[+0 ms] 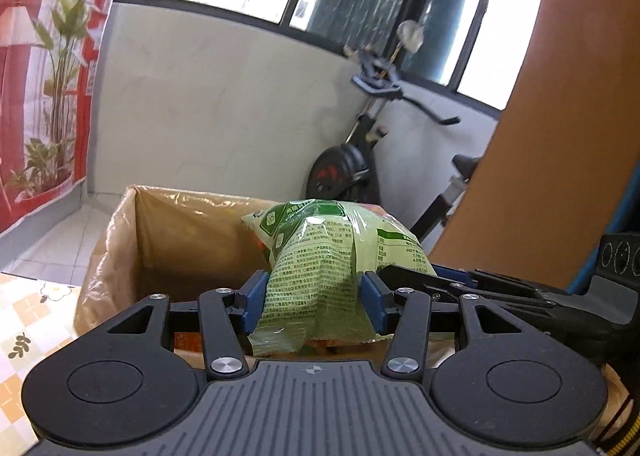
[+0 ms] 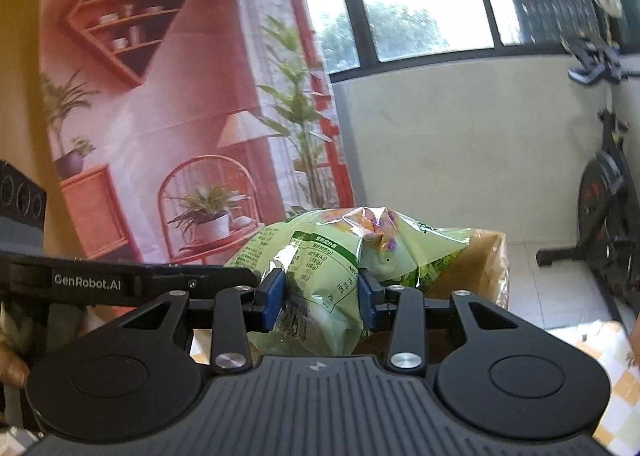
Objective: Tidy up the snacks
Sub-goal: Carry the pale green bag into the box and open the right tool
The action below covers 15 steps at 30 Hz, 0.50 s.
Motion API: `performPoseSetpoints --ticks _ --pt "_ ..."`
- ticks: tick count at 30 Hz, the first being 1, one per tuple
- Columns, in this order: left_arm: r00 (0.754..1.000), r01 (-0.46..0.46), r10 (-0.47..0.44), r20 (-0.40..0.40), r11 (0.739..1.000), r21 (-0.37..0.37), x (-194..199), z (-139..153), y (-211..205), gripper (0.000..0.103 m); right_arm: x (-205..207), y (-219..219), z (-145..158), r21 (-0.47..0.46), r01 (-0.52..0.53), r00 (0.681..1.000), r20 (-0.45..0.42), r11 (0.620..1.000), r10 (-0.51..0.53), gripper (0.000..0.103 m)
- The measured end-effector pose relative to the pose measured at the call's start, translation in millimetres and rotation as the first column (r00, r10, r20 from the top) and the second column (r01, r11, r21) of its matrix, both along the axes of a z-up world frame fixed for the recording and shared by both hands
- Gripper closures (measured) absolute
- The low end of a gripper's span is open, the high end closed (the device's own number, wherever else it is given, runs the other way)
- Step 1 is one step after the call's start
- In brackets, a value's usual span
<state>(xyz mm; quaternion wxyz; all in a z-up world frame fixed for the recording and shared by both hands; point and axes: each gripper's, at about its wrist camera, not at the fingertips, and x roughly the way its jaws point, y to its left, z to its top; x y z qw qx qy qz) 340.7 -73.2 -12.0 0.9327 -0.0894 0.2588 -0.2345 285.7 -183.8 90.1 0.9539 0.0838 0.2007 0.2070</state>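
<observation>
A light green snack bag [image 1: 320,256] hangs between both grippers, held over an open cardboard box [image 1: 180,240] lined with clear plastic. My left gripper [image 1: 314,306] is shut on the bag's lower end, its blue pads [image 1: 254,306] pinching the printed film. In the right wrist view the same green bag [image 2: 328,268] is pinched by my right gripper [image 2: 322,304], and the box's corner [image 2: 480,268] shows behind it. The right gripper's black body [image 1: 500,292] reaches in from the right in the left wrist view. The left gripper's arm [image 2: 120,280] crosses the left side of the right wrist view.
A table with a floral checked cloth [image 1: 24,320] lies at the left. A printed backdrop of a red room [image 2: 180,115] hangs behind. An exercise bike [image 1: 360,151] stands by the white wall under the windows. A brown board [image 1: 540,135] rises at the right.
</observation>
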Motion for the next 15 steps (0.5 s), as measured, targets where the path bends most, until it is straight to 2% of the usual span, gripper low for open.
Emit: performPoseSetpoints --ticks 3,5,8,11,15 --pt "0.999 -0.015 0.016 -0.036 1.000 0.027 15.0 -5.4 -3.1 0.048 18.8 -10.6 -12.2 0.052 0.033 0.997 -0.065 0.998 -0.030 0.062" --pt "0.998 -0.044 0.046 -0.047 0.998 0.045 19.8 -6.1 -1.4 0.046 28.4 -13.8 -18.0 0.048 0.061 0.993 -0.105 0.997 -0.056 0.061" --pt "0.997 -0.068 0.071 -0.044 0.996 0.063 18.2 -4.5 3.5 0.037 37.1 -15.5 -22.1 0.002 0.121 0.982 -0.144 0.993 -0.120 0.061" --pt "0.996 -0.070 0.074 -0.043 0.994 0.084 14.7 0.5 9.2 0.037 34.4 -20.0 -19.4 -0.009 0.134 0.980 -0.143 0.991 -0.134 0.061" --pt "0.995 -0.084 0.089 -0.050 0.992 0.093 10.5 8.6 22.7 0.036 23.9 -16.4 -11.1 -0.110 0.134 0.981 -0.126 0.985 -0.148 0.061"
